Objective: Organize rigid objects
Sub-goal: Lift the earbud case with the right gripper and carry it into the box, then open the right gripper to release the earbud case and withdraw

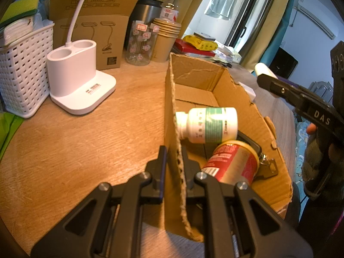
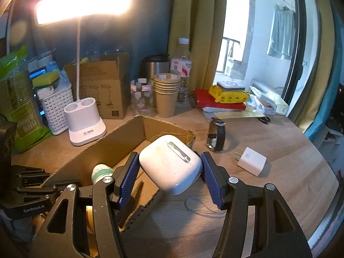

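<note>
Earbud case (image 2: 171,164), smooth white, sits clamped between ribbed blue claw (image 2: 169,175) pads.

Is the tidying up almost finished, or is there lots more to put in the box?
Partly done. The white bottle and red can already lie in the cardboard box. The left claw pinches the box's wall; the right claw holds the white earbud case. The watch and white charger wait on the table.

Dark item (image 1: 249,142) (identity unclear) mostly hidden beneath bottle (image 1: 207,124) and can (image 1: 233,162)
</note>
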Demonstrator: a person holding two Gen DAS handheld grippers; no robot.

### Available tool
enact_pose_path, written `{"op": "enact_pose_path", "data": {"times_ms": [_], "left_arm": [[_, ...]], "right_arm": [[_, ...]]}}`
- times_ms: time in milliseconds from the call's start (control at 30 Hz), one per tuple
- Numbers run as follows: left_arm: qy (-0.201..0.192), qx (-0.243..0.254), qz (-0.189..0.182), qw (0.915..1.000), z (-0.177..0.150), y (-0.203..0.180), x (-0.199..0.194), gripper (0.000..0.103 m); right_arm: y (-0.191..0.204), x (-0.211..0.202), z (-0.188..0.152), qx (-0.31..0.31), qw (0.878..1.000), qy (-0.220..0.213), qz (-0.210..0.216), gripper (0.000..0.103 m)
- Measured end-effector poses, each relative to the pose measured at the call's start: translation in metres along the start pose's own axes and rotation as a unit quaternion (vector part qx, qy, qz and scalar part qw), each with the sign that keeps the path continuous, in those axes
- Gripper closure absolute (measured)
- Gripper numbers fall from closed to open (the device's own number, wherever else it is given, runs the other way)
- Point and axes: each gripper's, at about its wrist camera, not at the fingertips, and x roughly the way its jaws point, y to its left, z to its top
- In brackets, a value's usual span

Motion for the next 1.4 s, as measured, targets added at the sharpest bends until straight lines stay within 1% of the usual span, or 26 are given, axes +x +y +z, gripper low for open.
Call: {"op": "enact_pose_path", "data": {"times_ms": [400, 667, 800, 900, 1400], "left_arm": [[0.0, 0.0, 0.0, 1.0, 0.0, 0.0, 0.0, 0.091], [0.0, 0.0, 0.0, 1.0, 0.0, 0.0, 0.0, 0.091], [0.0, 0.0, 0.0, 1.0, 0.0, 0.0, 0.0, 0.091], [0.0, 0.001, 0.0, 1.0, 0.0, -0.001, 0.0, 0.091], [0.0, 0.002, 0.0, 1.0, 0.0, -0.001, 0.0, 0.091]], "right_arm": [[0.029, 0.016, -0.001, -0.031, 0.999, 0.012, 0.026, 0.041], [0.035, 0.033, -0.007, -0.042, 0.998, 0.033, 0.032, 0.041], [0.034, 0.041, -0.01, -0.039, 0.998, 0.044, 0.033, 0.042], [0.037, 0.047, -0.014, -0.05, 0.997, 0.051, 0.021, 0.042], [0.039, 0.049, -0.015, -0.056, 0.997, 0.054, 0.016, 0.041]]}}
